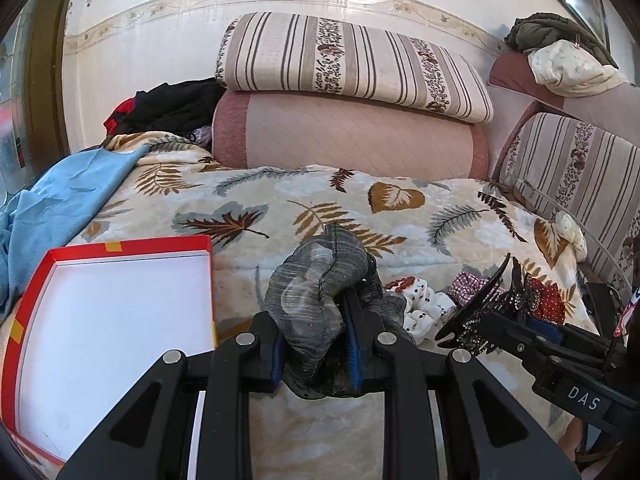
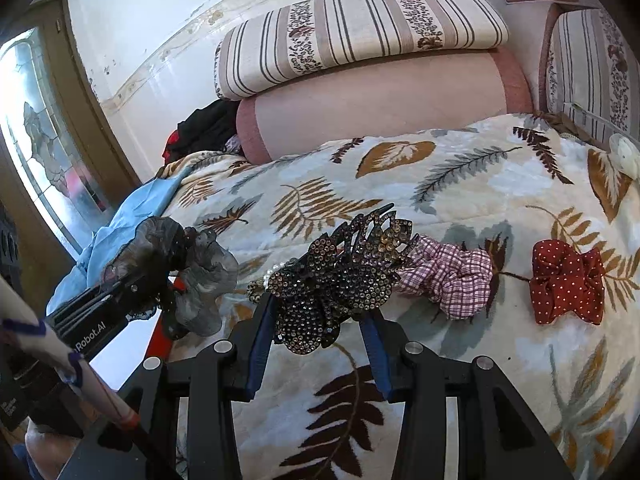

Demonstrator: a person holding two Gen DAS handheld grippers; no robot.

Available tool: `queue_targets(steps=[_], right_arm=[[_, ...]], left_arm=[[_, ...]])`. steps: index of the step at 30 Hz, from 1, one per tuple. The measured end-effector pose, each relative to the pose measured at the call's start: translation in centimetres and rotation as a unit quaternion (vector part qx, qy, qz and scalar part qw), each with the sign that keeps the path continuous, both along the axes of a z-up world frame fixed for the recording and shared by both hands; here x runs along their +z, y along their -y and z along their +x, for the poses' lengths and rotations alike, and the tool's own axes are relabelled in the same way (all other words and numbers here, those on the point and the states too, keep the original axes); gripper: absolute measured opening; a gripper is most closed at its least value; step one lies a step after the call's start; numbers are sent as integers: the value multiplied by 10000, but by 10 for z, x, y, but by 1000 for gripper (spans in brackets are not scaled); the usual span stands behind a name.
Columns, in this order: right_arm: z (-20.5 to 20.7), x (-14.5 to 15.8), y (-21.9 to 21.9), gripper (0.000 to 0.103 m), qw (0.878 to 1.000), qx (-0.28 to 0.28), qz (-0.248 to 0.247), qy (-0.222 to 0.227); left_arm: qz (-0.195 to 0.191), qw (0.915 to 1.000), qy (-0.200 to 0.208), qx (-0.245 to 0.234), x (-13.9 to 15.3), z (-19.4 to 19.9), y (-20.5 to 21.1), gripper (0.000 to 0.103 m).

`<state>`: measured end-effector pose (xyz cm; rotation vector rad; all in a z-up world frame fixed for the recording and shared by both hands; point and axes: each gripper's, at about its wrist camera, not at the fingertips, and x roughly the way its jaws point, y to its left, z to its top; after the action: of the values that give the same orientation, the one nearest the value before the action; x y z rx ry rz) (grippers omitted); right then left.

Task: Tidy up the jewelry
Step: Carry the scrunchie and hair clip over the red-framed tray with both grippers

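Observation:
My left gripper [image 1: 312, 314] is shut on a grey sheer scrunchie [image 1: 320, 264], which bulges up between its blue pads just right of the red box [image 1: 160, 243] with the white inside. From the right wrist view the left gripper [image 2: 166, 280] and its scrunchie [image 2: 204, 272] hang at the left. My right gripper [image 2: 320, 312] is shut on a black rhinestone hair clip [image 2: 340, 276], lifted over the blanket. It also shows at the right edge of the left wrist view, where the clip [image 1: 476, 312] sticks out of the right gripper [image 1: 514, 322].
On the leaf-patterned blanket [image 2: 460, 184] lie a pink checked scrunchie [image 2: 452, 276], a red dotted scrunchie [image 2: 568, 280], a white dotted scrunchie [image 1: 424, 314] and a red bead bracelet [image 1: 400, 282]. A blue cloth [image 1: 60, 200] lies left; a bolster [image 1: 348, 136] and striped cushions stand behind.

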<state>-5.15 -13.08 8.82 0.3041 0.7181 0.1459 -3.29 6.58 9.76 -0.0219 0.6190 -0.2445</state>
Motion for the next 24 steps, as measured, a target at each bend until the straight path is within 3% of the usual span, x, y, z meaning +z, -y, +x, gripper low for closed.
queue_targets(steps=[14,24], right_arm=[[2,14,-41,47,9995,319,-74,-8],[29,35,-112,47,9943,1022,-292,21]], left_arm=[[-189,9988,40,443,12,-1,-55,22],[-295,9943,59,1022,20,8,-126,22]])
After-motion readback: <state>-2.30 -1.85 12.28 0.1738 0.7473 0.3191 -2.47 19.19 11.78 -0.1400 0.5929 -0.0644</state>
